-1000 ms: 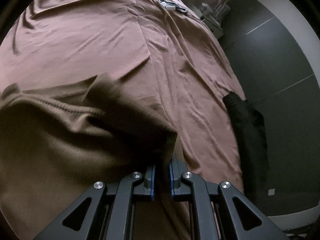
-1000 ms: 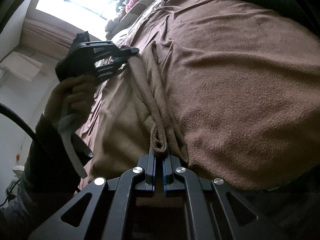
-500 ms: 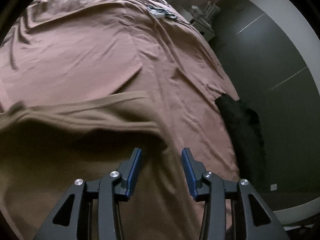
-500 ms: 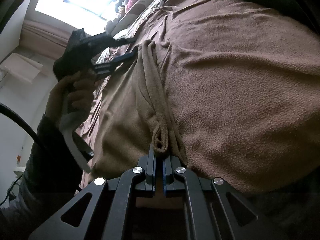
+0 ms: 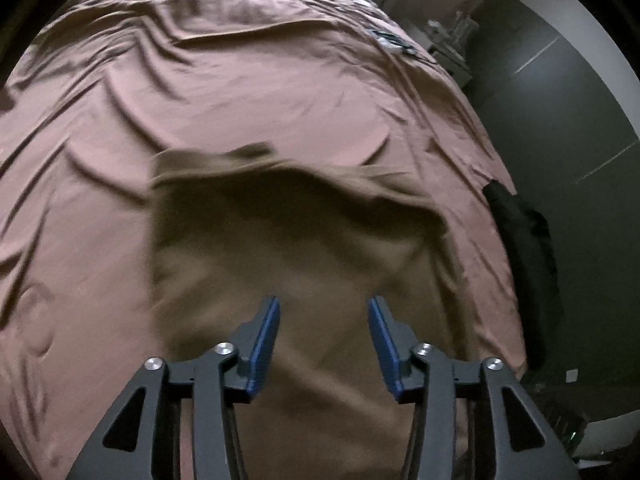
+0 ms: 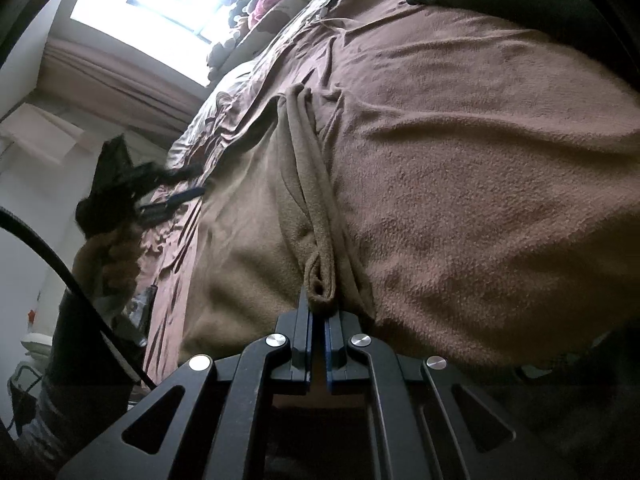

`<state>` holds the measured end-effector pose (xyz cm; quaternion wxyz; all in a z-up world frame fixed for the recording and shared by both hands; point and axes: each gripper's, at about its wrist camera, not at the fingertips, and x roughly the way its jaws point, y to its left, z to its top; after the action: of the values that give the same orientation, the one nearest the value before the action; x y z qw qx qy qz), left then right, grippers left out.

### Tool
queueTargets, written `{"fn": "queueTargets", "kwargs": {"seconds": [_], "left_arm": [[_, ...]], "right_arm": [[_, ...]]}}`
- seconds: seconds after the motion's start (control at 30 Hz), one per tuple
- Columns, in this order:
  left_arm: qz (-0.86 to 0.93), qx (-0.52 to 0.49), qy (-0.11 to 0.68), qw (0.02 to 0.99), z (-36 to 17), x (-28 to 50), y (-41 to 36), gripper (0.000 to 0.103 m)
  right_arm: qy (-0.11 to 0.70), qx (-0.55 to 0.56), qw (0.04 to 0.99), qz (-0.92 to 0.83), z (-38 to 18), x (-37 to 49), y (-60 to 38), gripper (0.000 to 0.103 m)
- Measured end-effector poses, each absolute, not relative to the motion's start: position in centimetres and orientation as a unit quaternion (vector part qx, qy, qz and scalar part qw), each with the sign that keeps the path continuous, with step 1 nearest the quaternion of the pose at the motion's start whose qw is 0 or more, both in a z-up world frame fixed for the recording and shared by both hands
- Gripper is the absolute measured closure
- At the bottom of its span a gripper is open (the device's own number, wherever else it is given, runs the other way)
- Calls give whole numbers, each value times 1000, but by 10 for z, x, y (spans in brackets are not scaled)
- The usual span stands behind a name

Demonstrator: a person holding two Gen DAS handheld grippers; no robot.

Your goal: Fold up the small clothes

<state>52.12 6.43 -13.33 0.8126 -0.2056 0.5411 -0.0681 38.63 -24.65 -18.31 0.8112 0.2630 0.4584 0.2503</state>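
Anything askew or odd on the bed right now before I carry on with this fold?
The olive-brown knit garment lies uneven on the pink bedsheet: its far edge is humped and wrinkled. The right gripper pinches a bunched fold; the left gripper has its jaws opening, empty. A black garment hangs off the bed edge.

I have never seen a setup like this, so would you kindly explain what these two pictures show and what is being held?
There is no robot here: a person holds a two-finger gripper in each hand, and each gripper carries a wide-angle camera looking along its fingers. One picture is from the left gripper: its jaws are opening, with nothing between them, above a brown garment lying on a bed with a pinkish sheet. A dark garment hangs at the bed's edge. The other picture is from the right gripper, shut on a bunched edge of the brown garment. It also shows the person's hand holding the left gripper.
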Motion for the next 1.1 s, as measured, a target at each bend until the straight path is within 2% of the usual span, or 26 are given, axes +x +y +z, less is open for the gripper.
{"fn": "queueTargets", "kwargs": {"seconds": [0.17,0.23,0.33,0.4,0.43,0.63,0.9,1.1], "left_arm": [[-49,-211,552,805,-141,483,89,46],[-47,-217,556,801,-146,466,98,45],[-48,-231,563,792,-155,446,105,45],[-57,-246,569,783,-162,434,107,45],[-61,-249,571,780,-164,429,107,45],[-83,-256,590,761,-171,405,99,45],[-107,-205,601,765,-147,378,95,45],[-122,-236,607,749,-168,357,88,45]], "right_arm": [[467,250,814,239,-178,388,-243,99],[465,245,817,239,-173,386,-242,94],[462,235,822,235,-166,385,-243,76],[459,231,827,230,-161,383,-245,57],[456,229,829,229,-159,382,-246,55],[455,213,833,231,-151,387,-245,54],[468,180,830,245,-145,404,-240,54],[476,155,827,254,-148,413,-229,54]]}}
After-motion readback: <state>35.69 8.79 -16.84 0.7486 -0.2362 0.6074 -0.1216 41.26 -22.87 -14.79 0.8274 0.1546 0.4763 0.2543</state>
